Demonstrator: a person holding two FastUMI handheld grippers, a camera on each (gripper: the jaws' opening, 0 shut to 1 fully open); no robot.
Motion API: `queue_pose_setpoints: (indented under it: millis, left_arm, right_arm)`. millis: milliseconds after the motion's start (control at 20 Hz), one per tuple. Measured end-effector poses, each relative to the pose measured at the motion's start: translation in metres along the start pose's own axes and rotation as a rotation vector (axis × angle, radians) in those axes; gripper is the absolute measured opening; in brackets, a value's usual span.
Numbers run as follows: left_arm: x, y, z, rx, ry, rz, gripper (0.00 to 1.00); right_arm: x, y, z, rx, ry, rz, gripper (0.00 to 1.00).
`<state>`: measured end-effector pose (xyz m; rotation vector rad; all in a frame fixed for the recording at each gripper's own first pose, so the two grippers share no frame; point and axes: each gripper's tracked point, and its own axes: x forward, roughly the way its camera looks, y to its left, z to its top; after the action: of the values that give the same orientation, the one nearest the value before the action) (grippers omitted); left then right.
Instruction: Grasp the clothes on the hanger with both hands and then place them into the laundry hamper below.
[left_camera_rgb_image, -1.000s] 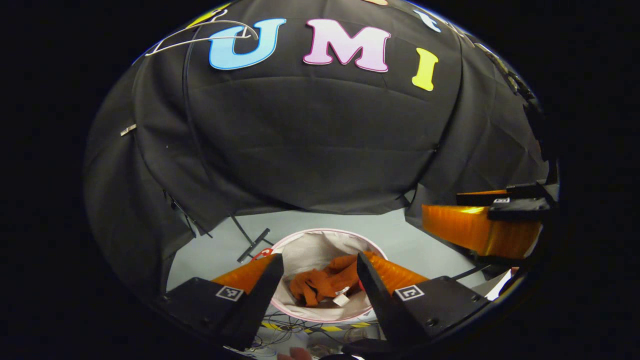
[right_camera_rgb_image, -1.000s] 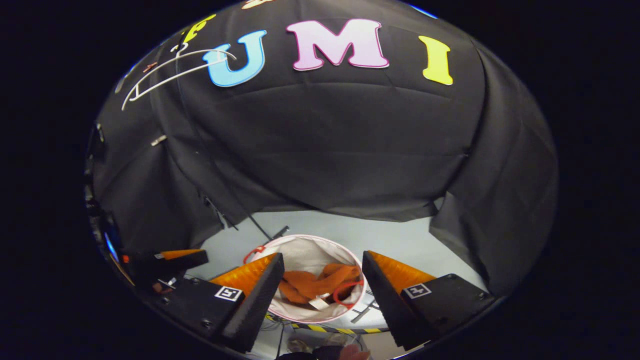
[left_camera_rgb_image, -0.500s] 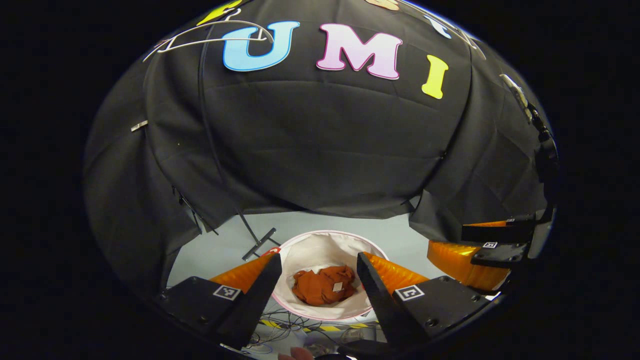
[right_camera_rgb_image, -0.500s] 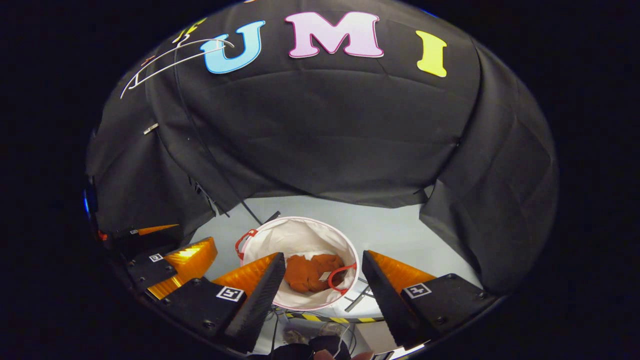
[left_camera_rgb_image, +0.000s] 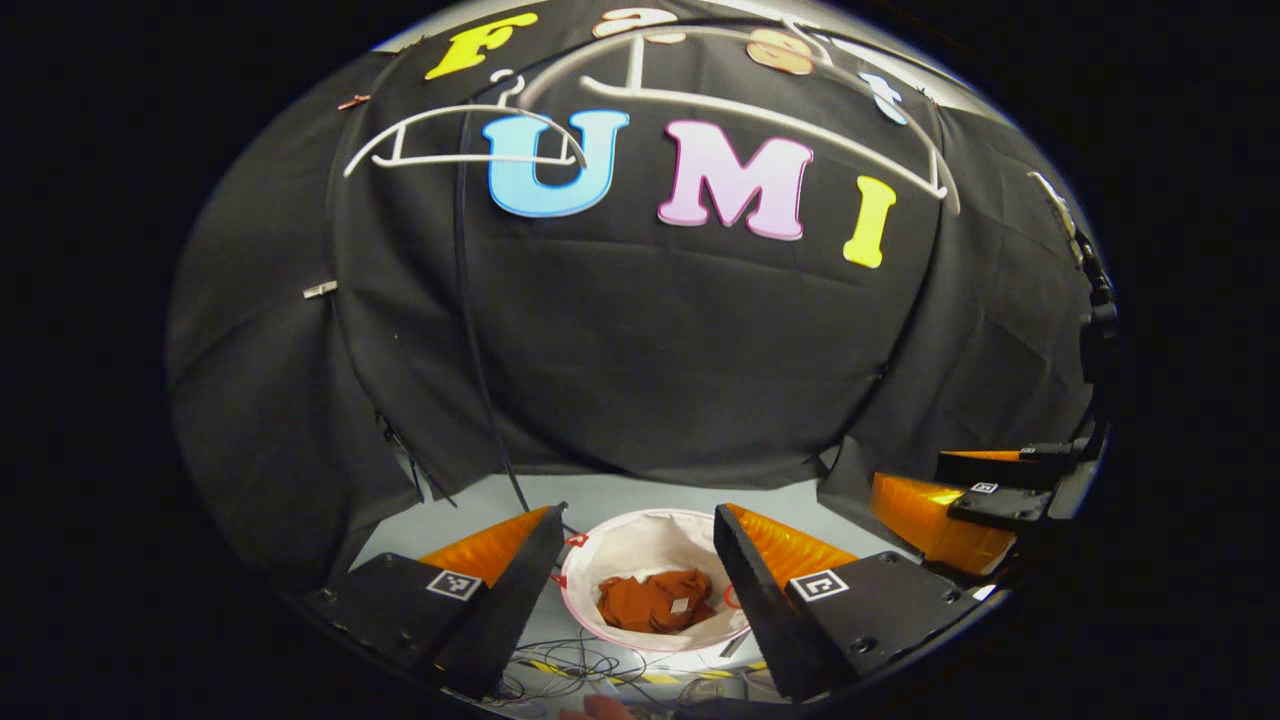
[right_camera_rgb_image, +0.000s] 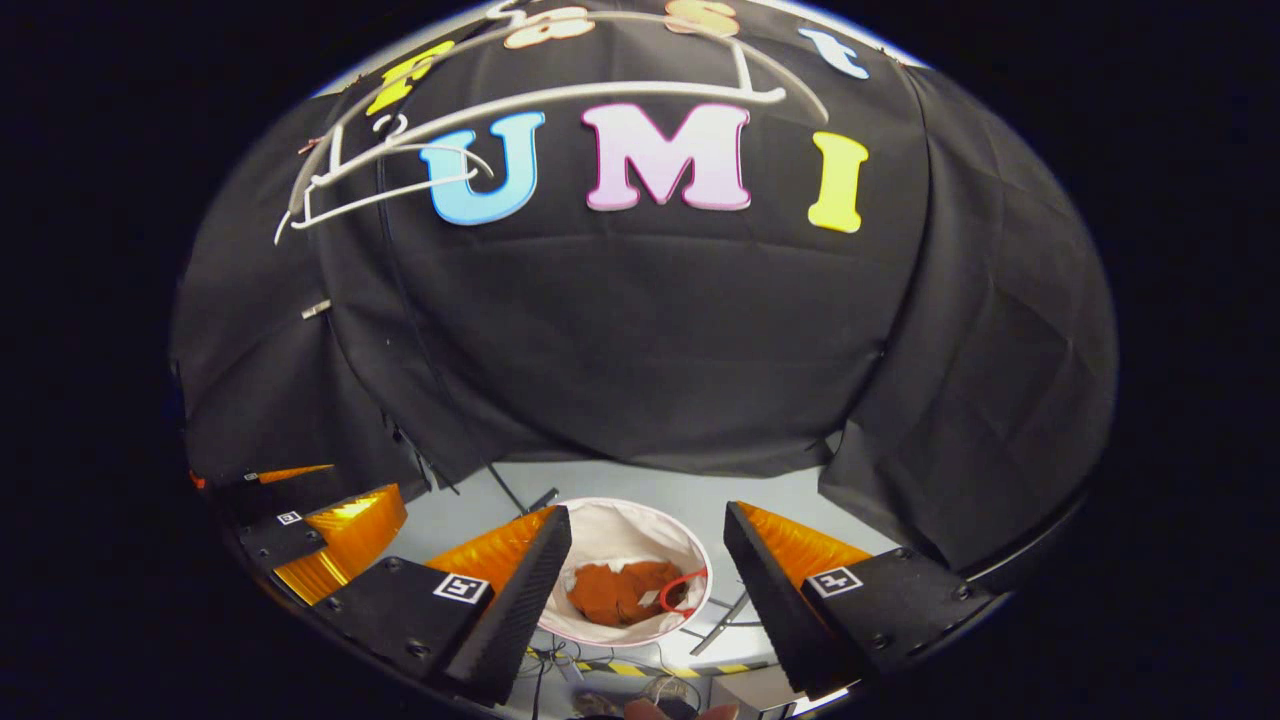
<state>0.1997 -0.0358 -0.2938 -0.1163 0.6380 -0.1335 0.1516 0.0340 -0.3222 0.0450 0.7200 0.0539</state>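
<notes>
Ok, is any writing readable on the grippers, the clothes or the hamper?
No text here can be read.
The white tag on the clothes: too small to read.
The square markers on the left gripper and the right gripper: coded patterns, not words.
The hamper: no writing seen on its wall.

The clothes (left_camera_rgb_image: 655, 613) lie inside the laundry hamper (left_camera_rgb_image: 640, 535), which stands on the floor (left_camera_rgb_image: 640, 492) before the wall. Two hangers (left_camera_rgb_image: 465, 150) hang high above, one behind the other.
</notes>
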Motion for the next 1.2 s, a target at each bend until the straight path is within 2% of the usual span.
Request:
queue_pose_setpoints:
  millis: [250, 550, 950, 1000, 1050, 1100, 1150, 1200]
  left_arm:
    - [-0.072, 0.003, 0.067, 0.022, -0.184, -0.019, 0.95]
    - [-0.154, -0.004, 0.129, 0.041, -0.354, -0.045, 0.95]
    - [-0.233, -0.01, 0.157, 0.083, -0.515, 0.001, 0.92]
    - [-0.24, -0.015, 0.159, 0.082, -0.524, -0.003, 0.99]
    - [-0.249, -0.019, 0.163, 0.081, -0.538, -0.002, 0.92]
    - [-0.256, -0.021, 0.166, 0.077, -0.544, -0.002, 0.94]
    - [-0.263, -0.025, 0.169, 0.075, -0.552, -0.002, 0.95]
    - [-0.27, -0.029, 0.171, 0.071, -0.559, -0.002, 0.95]
  right_arm:
    - [-0.07, 0.019, 0.059, 0.011, -0.163, -0.008, 0.99]
    - [-0.153, 0.022, 0.117, 0.012, -0.377, -0.072, 0.98]
    - [-0.234, 0.007, 0.173, 0.027, -0.567, -0.065, 1.0]
    - [-0.243, 0.004, 0.178, 0.017, -0.586, -0.061, 1.0]
    - [-0.253, 0.002, 0.183, 0.011, -0.608, -0.053, 0.98]
    - [-0.263, -0.001, 0.188, 0.006, -0.623, -0.047, 0.98]
    - [-0.271, -0.005, 0.193, 0.006, -0.64, -0.041, 0.93]
    - [-0.28, -0.008, 0.197, 0.007, -0.655, -0.036, 0.98]
